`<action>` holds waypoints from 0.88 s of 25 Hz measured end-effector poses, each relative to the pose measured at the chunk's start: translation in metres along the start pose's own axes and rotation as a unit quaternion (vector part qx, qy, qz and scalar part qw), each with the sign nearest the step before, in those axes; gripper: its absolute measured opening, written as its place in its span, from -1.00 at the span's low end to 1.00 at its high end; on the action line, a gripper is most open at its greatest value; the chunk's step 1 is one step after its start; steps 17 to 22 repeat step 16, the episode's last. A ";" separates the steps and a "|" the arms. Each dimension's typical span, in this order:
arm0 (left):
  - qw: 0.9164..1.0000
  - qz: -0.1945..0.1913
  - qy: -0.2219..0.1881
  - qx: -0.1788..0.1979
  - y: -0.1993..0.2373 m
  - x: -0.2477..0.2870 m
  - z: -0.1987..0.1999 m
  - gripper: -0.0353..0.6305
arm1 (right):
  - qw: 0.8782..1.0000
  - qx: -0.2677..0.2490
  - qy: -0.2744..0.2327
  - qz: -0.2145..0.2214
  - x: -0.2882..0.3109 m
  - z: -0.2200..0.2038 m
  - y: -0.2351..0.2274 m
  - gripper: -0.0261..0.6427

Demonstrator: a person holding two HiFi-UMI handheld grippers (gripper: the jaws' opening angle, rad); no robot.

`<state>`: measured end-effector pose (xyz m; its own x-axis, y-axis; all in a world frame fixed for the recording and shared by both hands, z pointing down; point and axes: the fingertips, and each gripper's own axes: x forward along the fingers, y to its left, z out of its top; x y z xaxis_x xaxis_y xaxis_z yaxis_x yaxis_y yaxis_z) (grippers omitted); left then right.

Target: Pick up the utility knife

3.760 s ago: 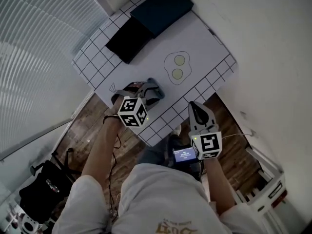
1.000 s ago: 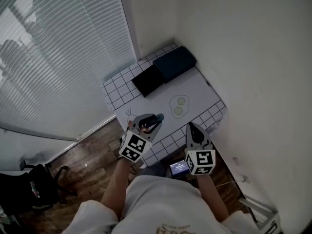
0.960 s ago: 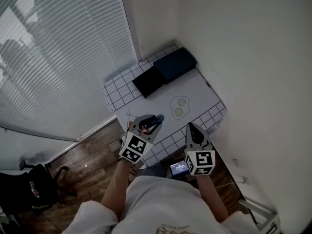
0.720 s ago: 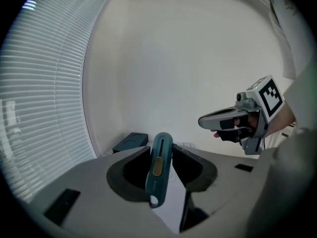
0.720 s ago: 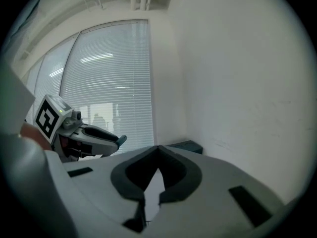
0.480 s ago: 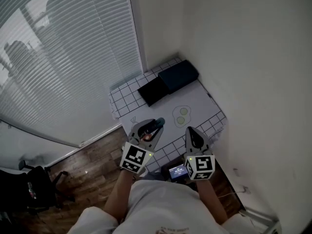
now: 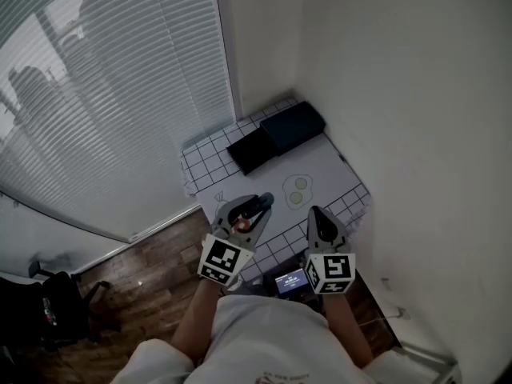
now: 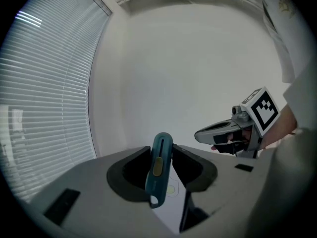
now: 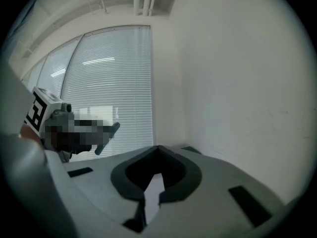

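Observation:
The teal utility knife (image 8: 159, 166) with a yellow slider stands upright between the pads of my left gripper (image 8: 161, 155), which is shut on it. In the head view the left gripper (image 7: 250, 211) hangs above the near edge of the white gridded table (image 7: 330, 160), the knife (image 7: 262, 203) sticking out past its tips. My right gripper (image 7: 314, 216) is beside it on the right, shut with nothing in it; its jaws (image 9: 158, 150) meet at the tip. Both grippers point nearly level, well above the tabletop.
On the table lie a black pad (image 7: 251, 150), a dark blue box (image 7: 292, 126) and a printed egg drawing (image 7: 298, 190). Window blinds (image 7: 104, 110) fill the left, a white wall (image 7: 400, 94) the right. Below is wooden floor (image 7: 152, 262) and a black chair (image 7: 56, 310).
Both grippers have risen from the table's near edge, the left more, carrying the knife with it. The table now looks smaller and farther below.

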<state>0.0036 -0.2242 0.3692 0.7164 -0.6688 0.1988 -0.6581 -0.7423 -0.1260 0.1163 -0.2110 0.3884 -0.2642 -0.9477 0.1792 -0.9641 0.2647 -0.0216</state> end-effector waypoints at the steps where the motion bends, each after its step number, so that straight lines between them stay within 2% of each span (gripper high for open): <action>1: 1.000 -0.001 -0.002 -0.002 0.000 0.000 0.000 -0.46 | 1.000 0.000 0.000 -0.001 0.000 0.000 0.000 -0.90; 22: 1.000 -0.002 -0.007 -0.011 0.010 -0.006 0.001 -0.46 | 1.000 -0.003 0.003 0.000 0.006 -0.001 0.005 -0.90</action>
